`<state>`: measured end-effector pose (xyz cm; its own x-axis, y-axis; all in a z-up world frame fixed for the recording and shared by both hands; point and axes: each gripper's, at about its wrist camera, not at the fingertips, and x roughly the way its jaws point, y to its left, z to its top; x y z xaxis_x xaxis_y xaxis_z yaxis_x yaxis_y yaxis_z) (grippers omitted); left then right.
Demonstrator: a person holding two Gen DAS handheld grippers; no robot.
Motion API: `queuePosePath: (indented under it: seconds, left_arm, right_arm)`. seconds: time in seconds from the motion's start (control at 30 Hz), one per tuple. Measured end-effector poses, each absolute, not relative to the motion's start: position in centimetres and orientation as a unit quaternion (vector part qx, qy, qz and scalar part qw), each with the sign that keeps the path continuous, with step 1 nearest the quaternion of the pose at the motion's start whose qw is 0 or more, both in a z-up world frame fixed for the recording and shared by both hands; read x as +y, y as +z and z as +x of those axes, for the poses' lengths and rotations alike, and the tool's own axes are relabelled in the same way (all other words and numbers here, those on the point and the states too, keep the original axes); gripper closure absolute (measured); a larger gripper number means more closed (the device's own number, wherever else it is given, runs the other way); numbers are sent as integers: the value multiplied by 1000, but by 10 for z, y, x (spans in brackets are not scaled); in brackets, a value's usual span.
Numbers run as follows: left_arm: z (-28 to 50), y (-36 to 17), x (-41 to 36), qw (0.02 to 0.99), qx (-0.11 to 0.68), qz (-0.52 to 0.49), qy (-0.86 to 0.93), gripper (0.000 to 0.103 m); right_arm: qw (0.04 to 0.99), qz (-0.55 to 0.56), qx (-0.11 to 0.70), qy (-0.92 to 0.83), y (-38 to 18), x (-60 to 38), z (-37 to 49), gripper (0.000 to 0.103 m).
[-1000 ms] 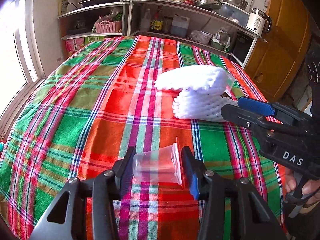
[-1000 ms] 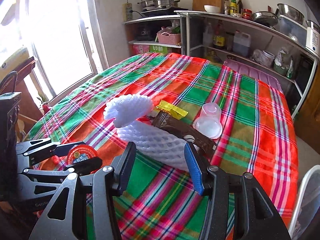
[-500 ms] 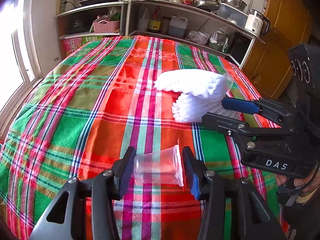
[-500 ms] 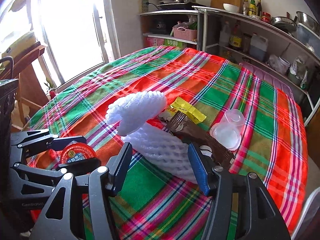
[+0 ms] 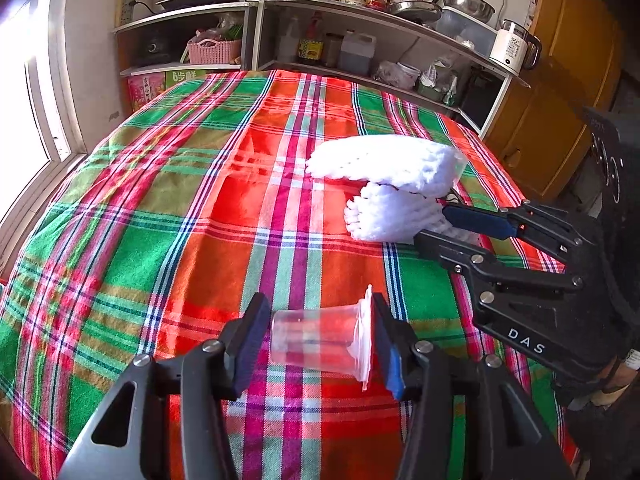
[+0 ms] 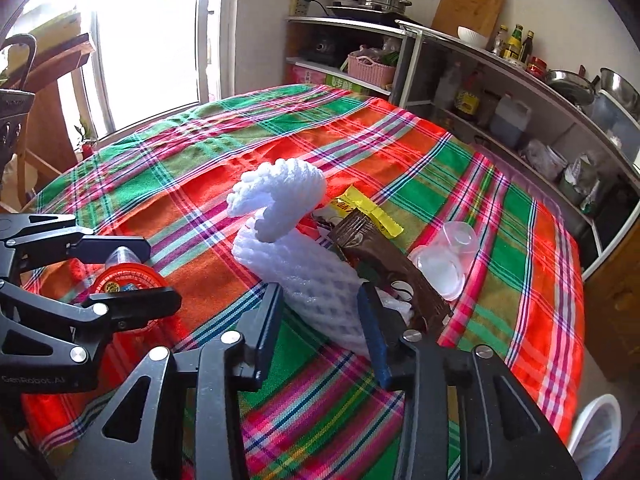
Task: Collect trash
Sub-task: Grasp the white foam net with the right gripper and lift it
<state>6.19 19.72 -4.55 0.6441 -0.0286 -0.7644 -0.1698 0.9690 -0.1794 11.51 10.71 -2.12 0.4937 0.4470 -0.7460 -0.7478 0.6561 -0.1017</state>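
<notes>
My left gripper (image 5: 316, 340) is shut on a clear plastic cup (image 5: 320, 342) with a red label lid, held sideways just above the plaid tablecloth (image 5: 200, 200). It also shows in the right wrist view (image 6: 128, 268). My right gripper (image 6: 322, 312) is open, its jaws on either side of the near end of a white foam fruit net (image 6: 304, 268). A second foam net (image 6: 280, 196) curls on top. A brown wrapper (image 6: 384, 264), a yellow wrapper (image 6: 372, 212) and two clear cups (image 6: 444, 260) lie beside them.
A white bin (image 6: 596, 436) stands on the floor at the table's right edge. Shelves with bottles, pots and a pink basket (image 5: 214, 50) line the far wall. A kettle (image 5: 514, 46) sits on the counter. A wooden chair (image 6: 44, 92) stands by the window.
My right gripper has moved forward to the lower foam net, which now lies between its fingers. My left gripper still holds the cup in about the same place.
</notes>
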Motion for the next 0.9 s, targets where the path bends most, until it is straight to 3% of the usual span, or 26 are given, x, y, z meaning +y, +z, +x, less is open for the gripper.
queuePosePath:
  seconds: [0.07, 0.23, 0.9]
  left_arm:
    - [60, -46, 197, 899, 420, -116, 40, 50]
    - [53, -46, 197, 901, 416, -117, 40, 50]
    - [40, -42, 188, 905, 407, -126, 23, 60]
  right_arm:
    - [838, -210, 355, 357, -20, 104, 113, 80]
    - [837, -195, 364, 359, -19, 95, 108, 94]
    - [850, -103, 381, 348, -3, 47, 67, 97]
